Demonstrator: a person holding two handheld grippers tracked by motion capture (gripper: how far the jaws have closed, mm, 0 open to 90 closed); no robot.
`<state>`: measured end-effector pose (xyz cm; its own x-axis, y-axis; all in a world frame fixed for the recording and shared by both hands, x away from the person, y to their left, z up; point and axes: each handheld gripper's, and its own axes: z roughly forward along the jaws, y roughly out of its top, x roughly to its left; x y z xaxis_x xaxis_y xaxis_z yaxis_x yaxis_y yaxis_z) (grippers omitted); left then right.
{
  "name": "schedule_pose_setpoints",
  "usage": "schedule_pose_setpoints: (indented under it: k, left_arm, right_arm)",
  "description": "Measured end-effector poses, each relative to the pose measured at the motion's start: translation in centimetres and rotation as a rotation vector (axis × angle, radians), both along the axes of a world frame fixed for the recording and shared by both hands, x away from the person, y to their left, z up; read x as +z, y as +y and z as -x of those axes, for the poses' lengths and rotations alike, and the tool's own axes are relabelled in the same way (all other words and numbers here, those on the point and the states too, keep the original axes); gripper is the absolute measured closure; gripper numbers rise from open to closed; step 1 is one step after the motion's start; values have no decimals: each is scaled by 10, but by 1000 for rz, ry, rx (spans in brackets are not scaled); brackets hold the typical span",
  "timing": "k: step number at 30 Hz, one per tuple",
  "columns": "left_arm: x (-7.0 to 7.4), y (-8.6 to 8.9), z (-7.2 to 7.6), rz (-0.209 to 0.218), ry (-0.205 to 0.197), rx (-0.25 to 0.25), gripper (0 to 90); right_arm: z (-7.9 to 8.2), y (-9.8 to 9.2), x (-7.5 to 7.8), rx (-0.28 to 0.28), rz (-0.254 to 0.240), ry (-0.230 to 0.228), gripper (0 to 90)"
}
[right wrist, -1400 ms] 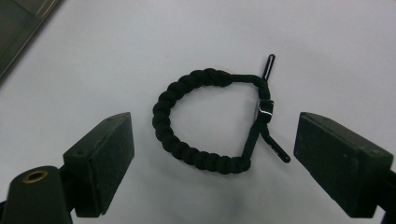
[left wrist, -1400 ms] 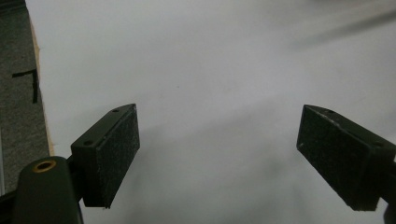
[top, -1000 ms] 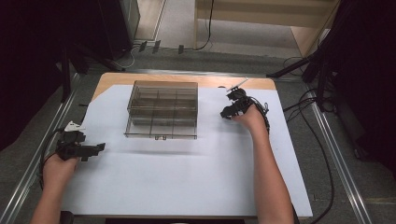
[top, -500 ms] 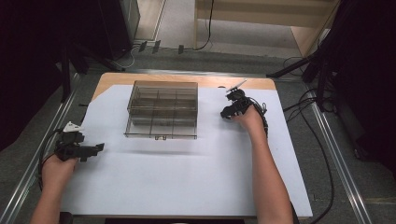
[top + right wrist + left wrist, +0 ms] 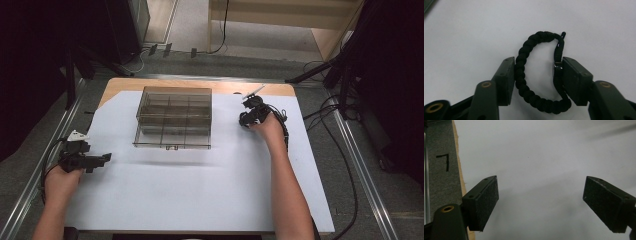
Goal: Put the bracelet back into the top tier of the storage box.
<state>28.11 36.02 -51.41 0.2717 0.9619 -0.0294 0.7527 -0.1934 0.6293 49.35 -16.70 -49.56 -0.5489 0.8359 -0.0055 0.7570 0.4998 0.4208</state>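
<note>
While your right gripper (image 5: 537, 82) sits low over the white sheet (image 5: 200, 200), its two jaws are pressed against opposite sides of a black braided bracelet (image 5: 540, 72), which forms a loop between them; the braided side touches one pad and the thinner strap side with its small clasp touches the other, so you are gripping the bracelet across its width. From the high view, that gripper (image 5: 246, 118) is at the far right part of the table (image 5: 150, 84), just beside the right wall of the clear compartment box (image 5: 173, 118), and the bracelet itself is too small to make out there under your hand (image 5: 267, 127). Your left gripper (image 5: 541, 202) has its jaws spread wide apart with nothing between them, only bare white sheet below. From above, it (image 5: 102, 159) rests near the left edge of the sheet, well apart from the box, with your left hand (image 5: 60, 182) behind it.
</note>
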Motion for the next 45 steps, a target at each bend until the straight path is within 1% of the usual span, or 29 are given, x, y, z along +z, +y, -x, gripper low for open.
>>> schedule_pose_setpoints:
  k: [1,3,4,5,6,10,12,14,17,19,26,27,33,35,37,38,45]
  left_arm:
    - [0,0,0,0,0,0,144]
    - [0,0,0,0,0,-1,144]
    - [0,0,-1,0,-1,-2,144]
    - [0,-1,-1,1,-1,-3,144]
    - [0,-1,-1,1,0,-3,144]
    - [0,-2,-3,0,2,-10,144]
    - [0,-3,-3,3,-1,-10,144]
    - [0,-3,-4,1,1,-12,144]
    - [0,-3,-5,0,0,-15,144]
    - [0,-4,-5,-1,1,-15,144]
    - [0,-3,-5,4,-1,-14,144]
    - [0,-3,-5,3,0,-15,144]
    - [1,-4,-5,3,-4,-13,144]
    - [1,-4,-6,3,-3,-15,144]
    - [1,-4,-6,1,-2,-19,144]
    - [1,-4,-6,1,-3,-19,144]
    - [1,-6,-8,4,-6,-24,144]
  right_arm:
    - [0,0,0,0,0,0,499]
    - [1,-1,1,5,0,4,540]
    - [1,-1,1,10,-2,6,587]
    - [1,-1,1,10,-2,6,587]
    - [2,-2,1,9,-3,8,606]
    - [2,-2,2,-9,-3,18,691]
    - [3,-3,3,-10,-5,32,747]
    - [3,-3,4,-9,-4,55,761]
    - [4,-3,5,-7,1,66,771]
    - [3,-3,5,-28,-11,78,775]
    - [3,-7,6,-28,-30,96,777]
    - [3,-7,7,-37,-34,108,777]
    - [6,-10,14,-47,-60,124,777]
    - [8,-10,17,-47,-68,122,777]
    - [11,-10,22,-44,-91,123,777]
    - [13,-8,26,-36,-95,119,777]
    - [21,-6,36,-18,-116,117,776]
